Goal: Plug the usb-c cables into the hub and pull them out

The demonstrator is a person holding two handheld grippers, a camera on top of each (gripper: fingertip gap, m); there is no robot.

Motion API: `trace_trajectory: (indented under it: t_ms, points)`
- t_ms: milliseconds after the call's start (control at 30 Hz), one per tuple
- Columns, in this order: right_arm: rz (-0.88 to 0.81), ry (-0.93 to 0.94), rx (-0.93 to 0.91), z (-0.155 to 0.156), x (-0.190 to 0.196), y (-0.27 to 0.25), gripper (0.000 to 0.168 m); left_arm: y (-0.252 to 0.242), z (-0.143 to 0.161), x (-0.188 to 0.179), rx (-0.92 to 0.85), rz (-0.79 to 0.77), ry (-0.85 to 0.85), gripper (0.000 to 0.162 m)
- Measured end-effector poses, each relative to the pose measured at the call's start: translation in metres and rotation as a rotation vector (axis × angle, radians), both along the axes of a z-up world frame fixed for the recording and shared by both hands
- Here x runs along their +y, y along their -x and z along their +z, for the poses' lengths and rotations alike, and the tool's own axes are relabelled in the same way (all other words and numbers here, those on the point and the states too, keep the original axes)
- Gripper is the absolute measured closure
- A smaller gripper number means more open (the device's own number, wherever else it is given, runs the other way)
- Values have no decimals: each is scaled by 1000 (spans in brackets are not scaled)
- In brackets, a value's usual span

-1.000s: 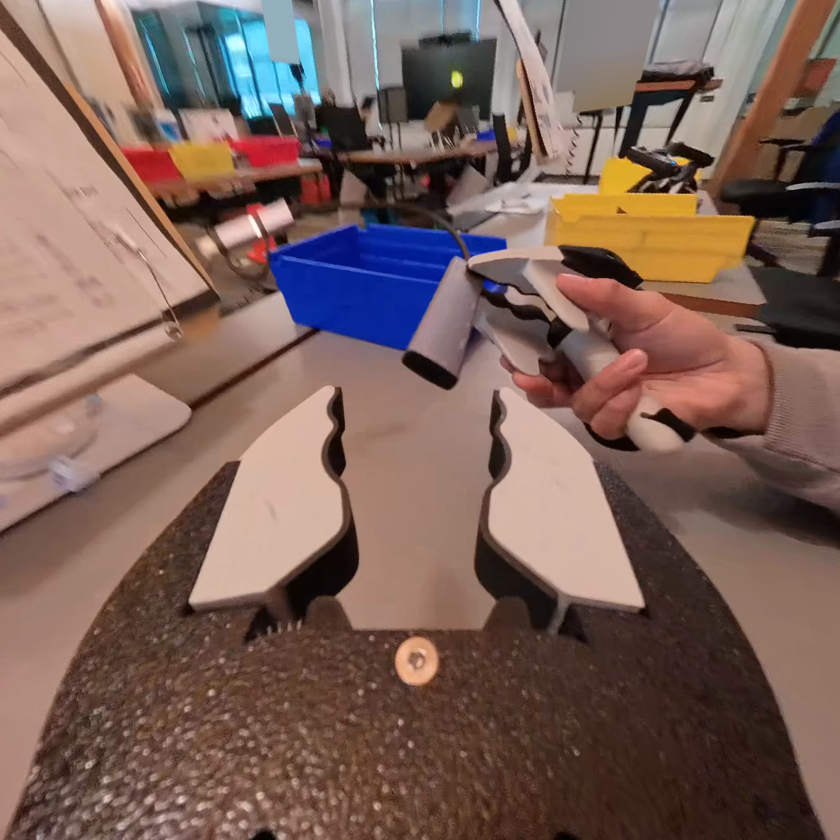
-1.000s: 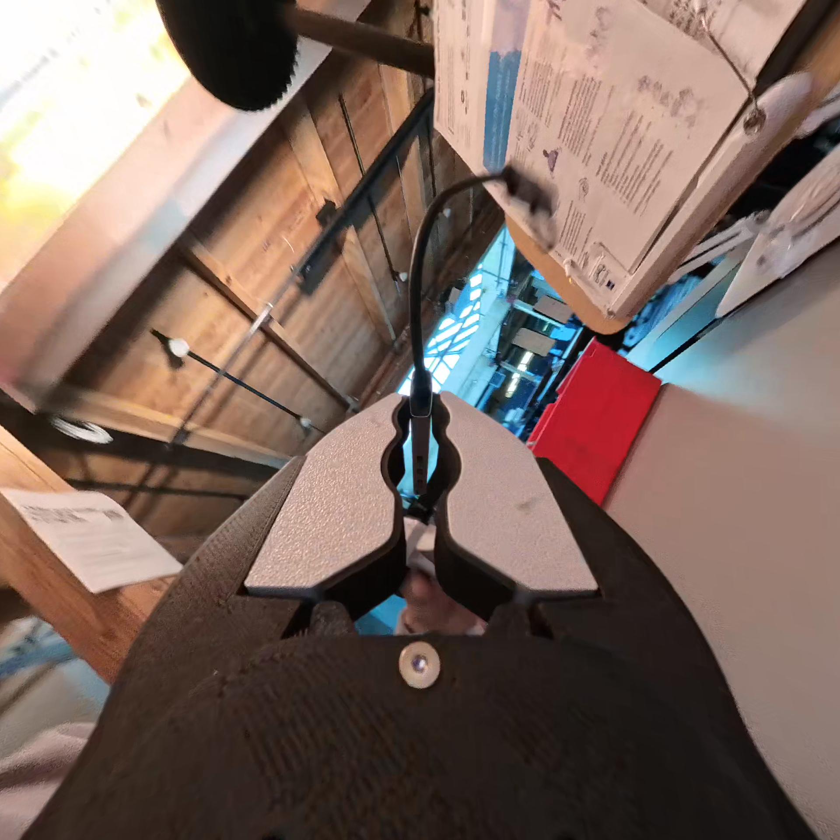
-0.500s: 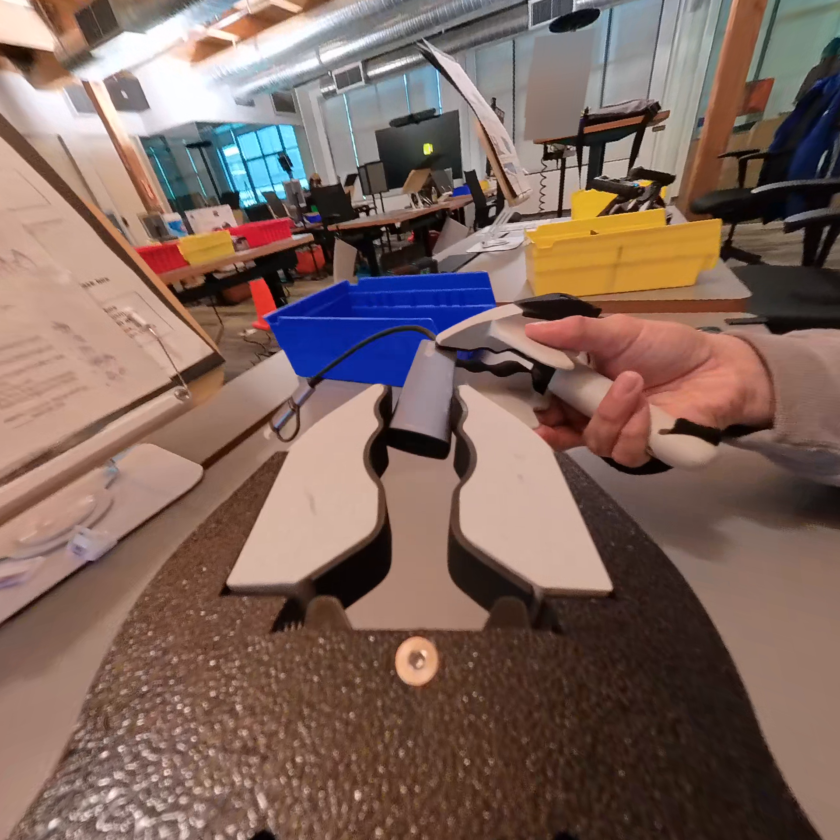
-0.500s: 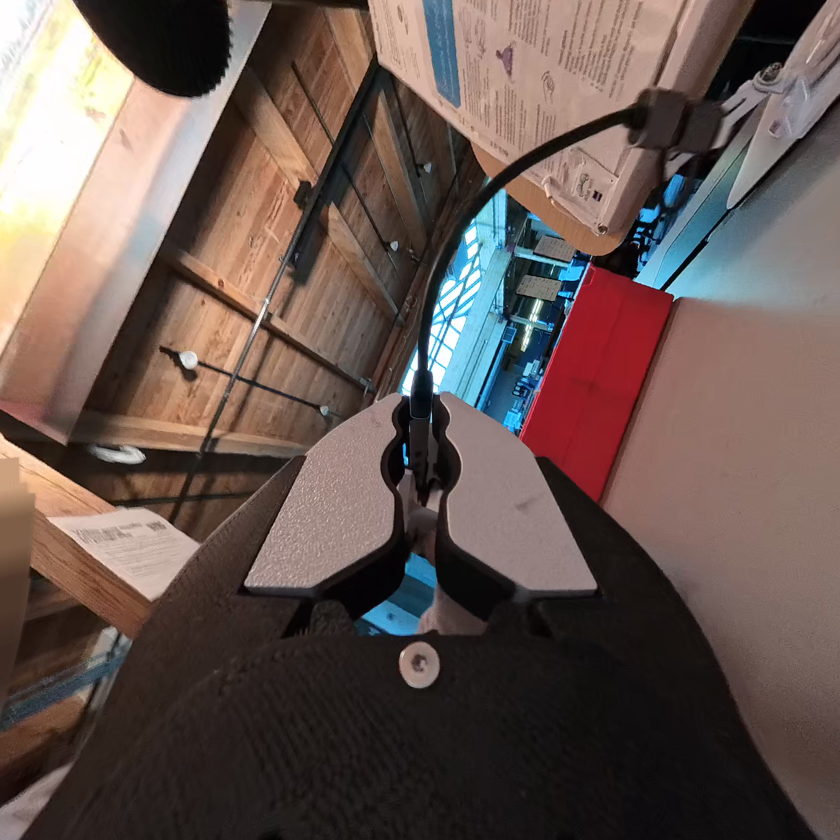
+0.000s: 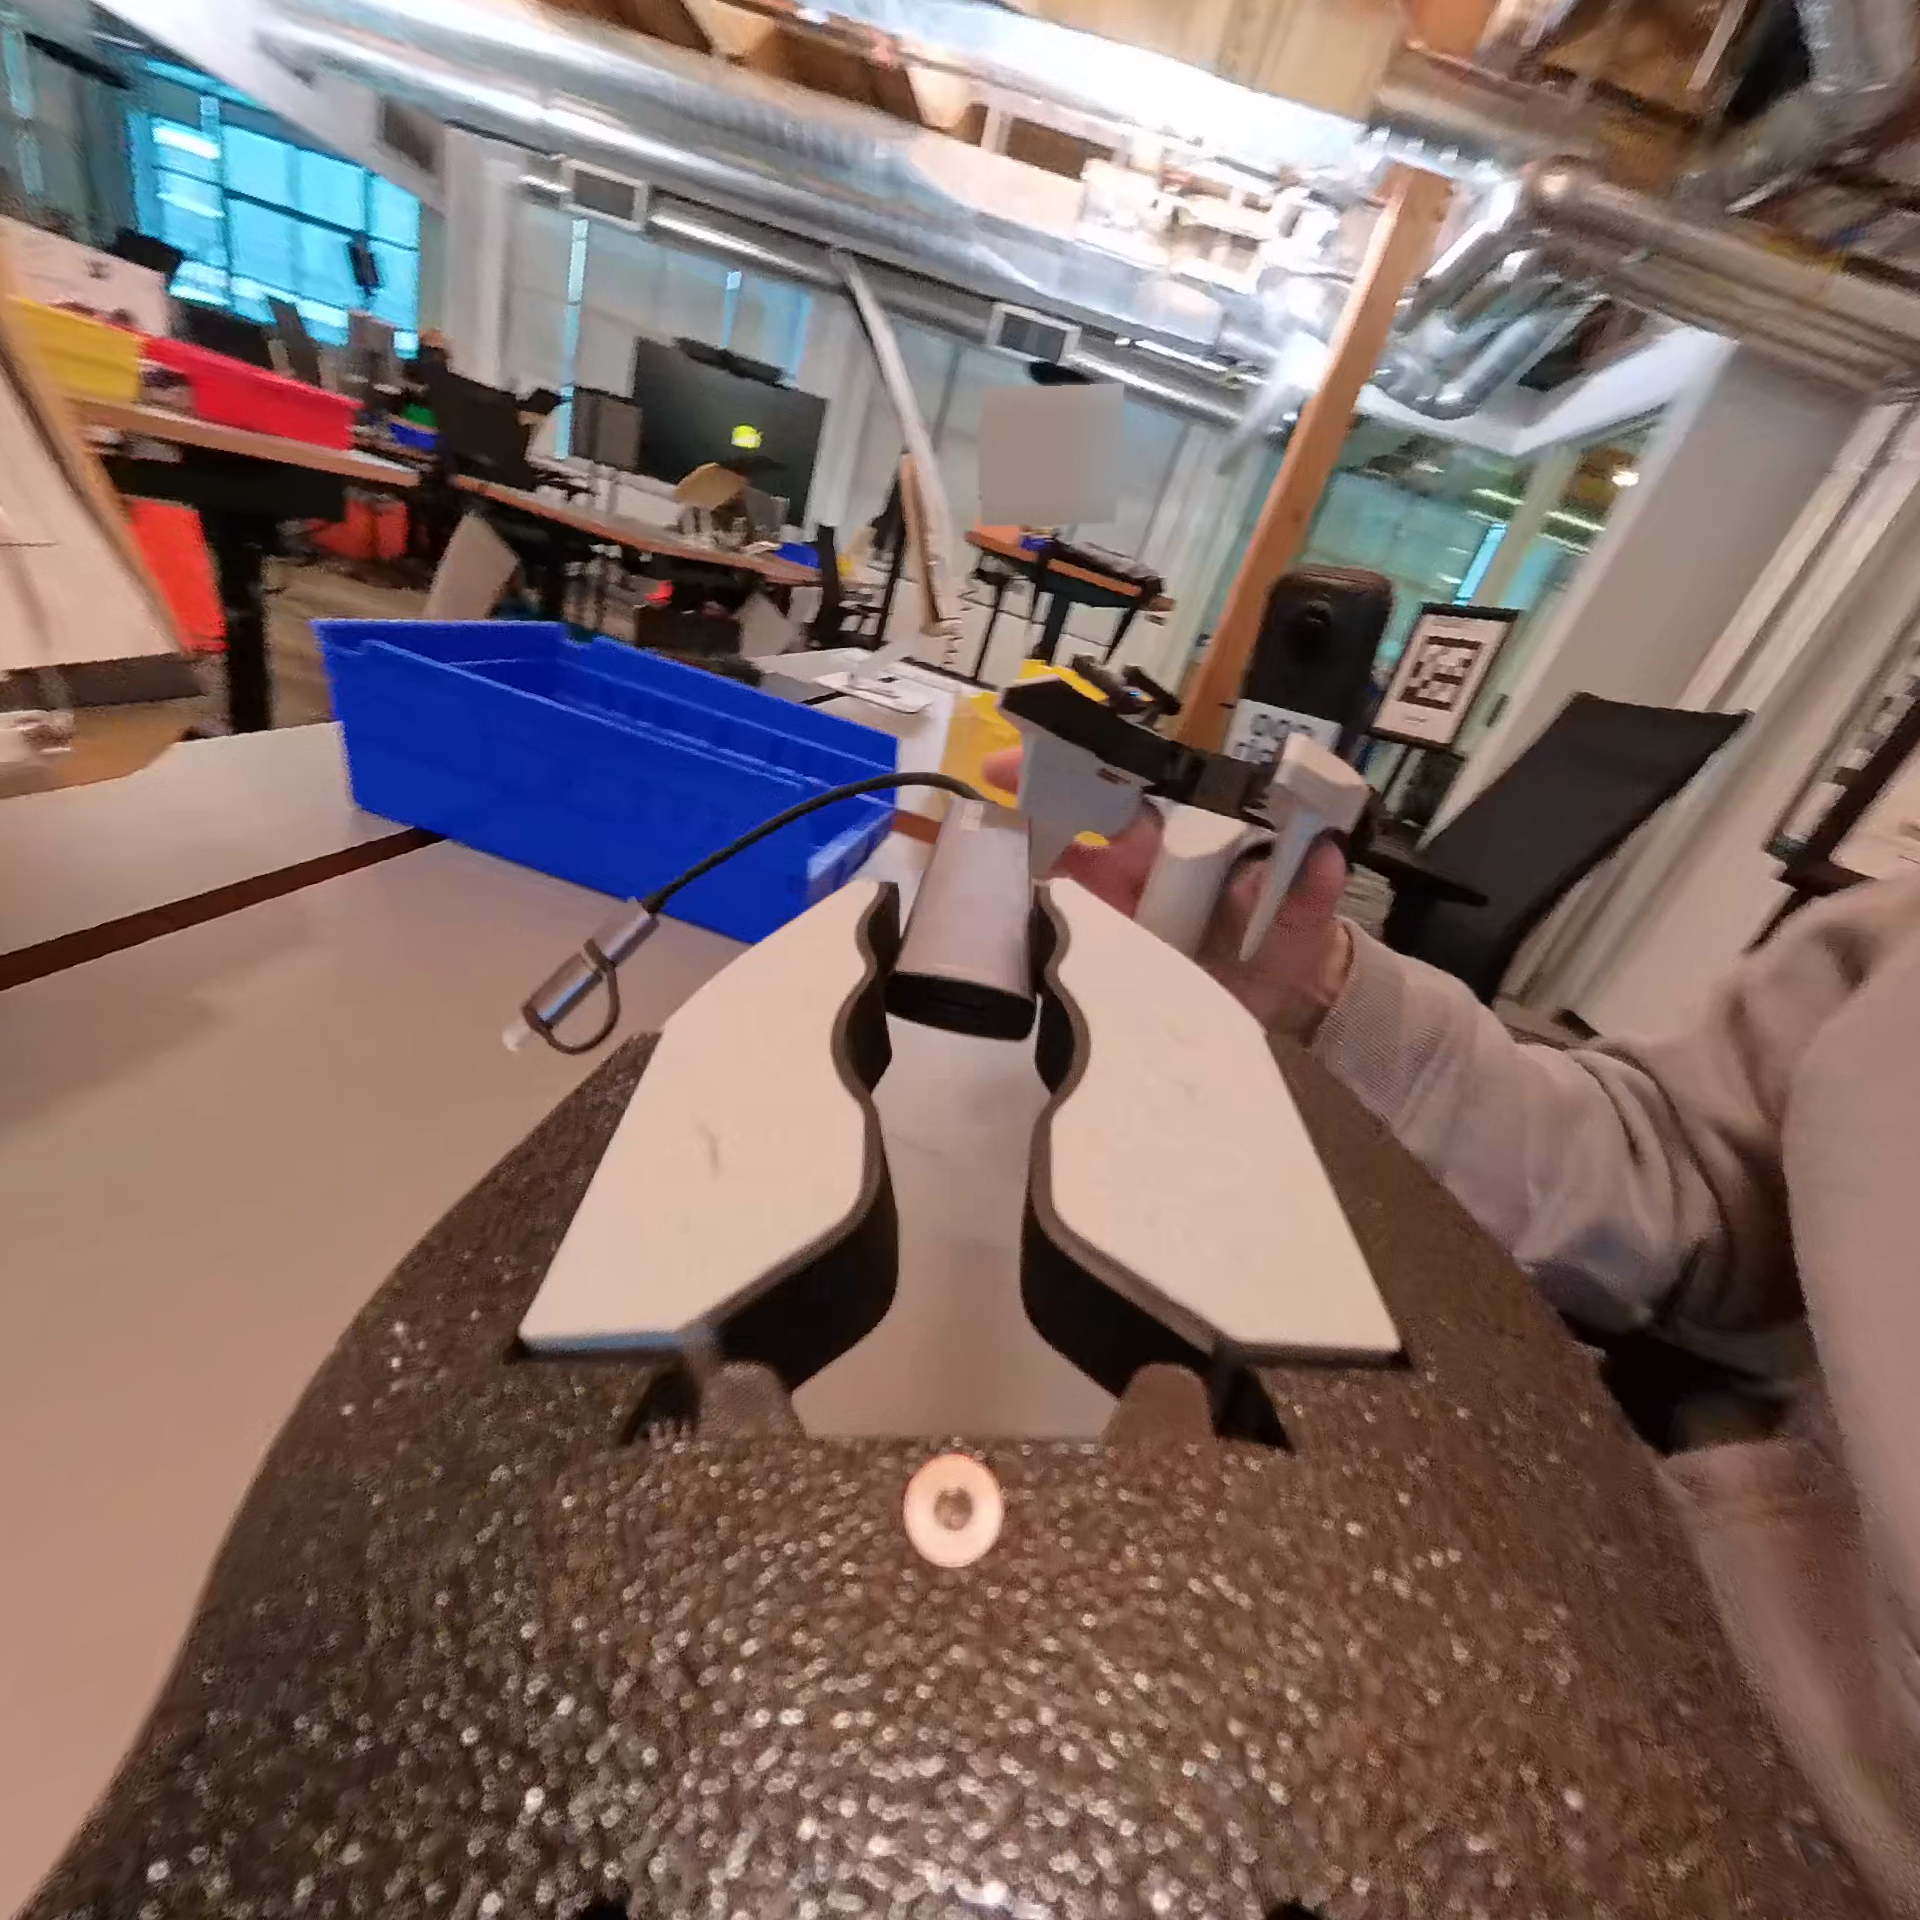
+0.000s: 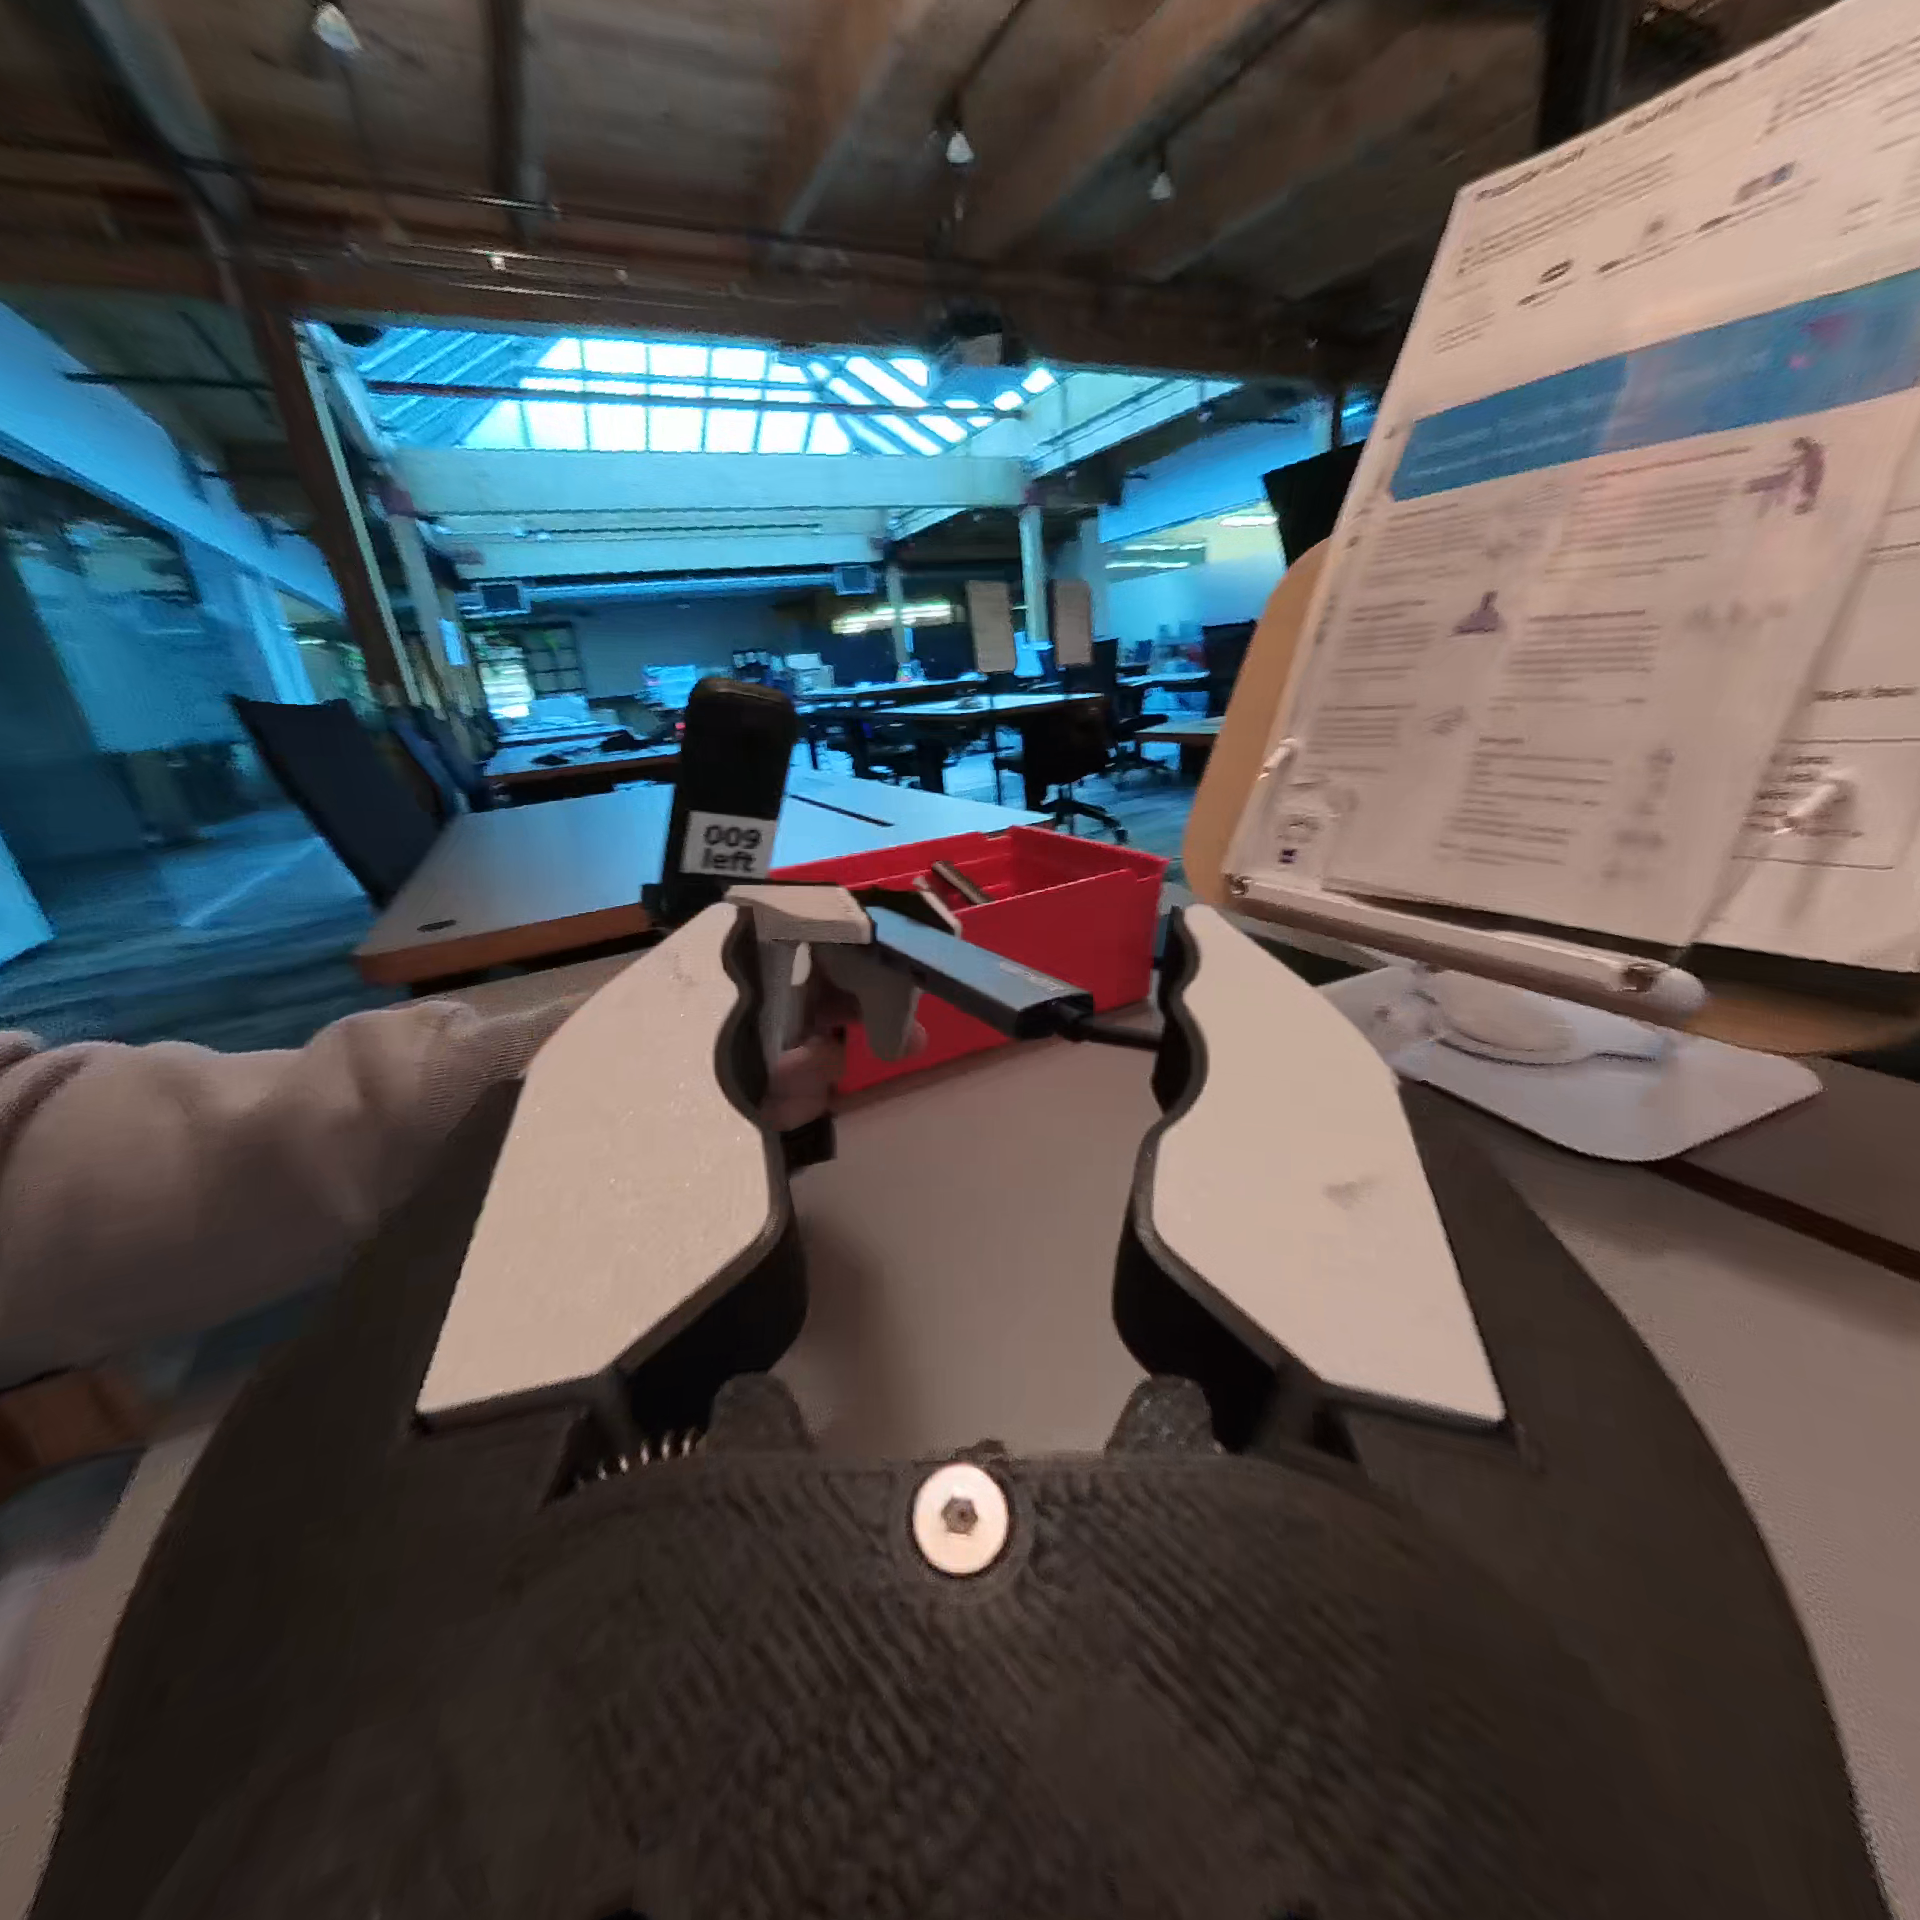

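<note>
Gripping one grey hub (image 5: 964, 940) between its fingertips above the grey table (image 5: 260, 1091), the left gripper (image 5: 958, 971) is closed on the hub's sides, one short black cable (image 5: 769, 831) curving from the hub's far end to a loose silver plug (image 5: 577, 997). The right gripper (image 6: 961, 1023) stands wide and holds nothing — the hub hangs in the air beyond its tips. Around them sit one blue bin (image 5: 613, 769), one red bin (image 6: 1023, 925) and a document stand (image 6: 1621, 623); the hub's ports are hard to make out.
</note>
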State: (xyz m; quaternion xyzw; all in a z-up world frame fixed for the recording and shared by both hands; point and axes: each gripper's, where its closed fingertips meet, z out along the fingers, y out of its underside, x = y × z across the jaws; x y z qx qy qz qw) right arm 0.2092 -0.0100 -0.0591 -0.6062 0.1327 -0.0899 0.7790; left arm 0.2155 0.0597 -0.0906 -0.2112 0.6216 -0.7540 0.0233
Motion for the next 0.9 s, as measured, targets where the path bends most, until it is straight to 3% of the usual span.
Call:
trace_trajectory:
  t_ms: [100, 333, 467, 600, 700, 900]
  points:
    - [71, 80, -30, -10, 8, 11, 97, 11, -3, -9, -51, -95, -9, 138]
    - [12, 220, -91, -18, 4, 9, 109, 16, -6, -13, -113, -189, -32, 138]
    - [-17, 291, -153, -7, 1, 18, 97, 15, -13, -18, -124, -187, -98, 138]
    - [11, 322, -79, -35, 7, 9, 94, 16, -8, -23, -134, -208, -90, 138]
    - [13, 280, -45, -38, 6, 4, 98, 18, -5, -24, -136, -230, -74, 138]
    - [-5, 392, -88, -54, 12, 4, 94, 14, -1, -25, -143, -211, -73, 138]
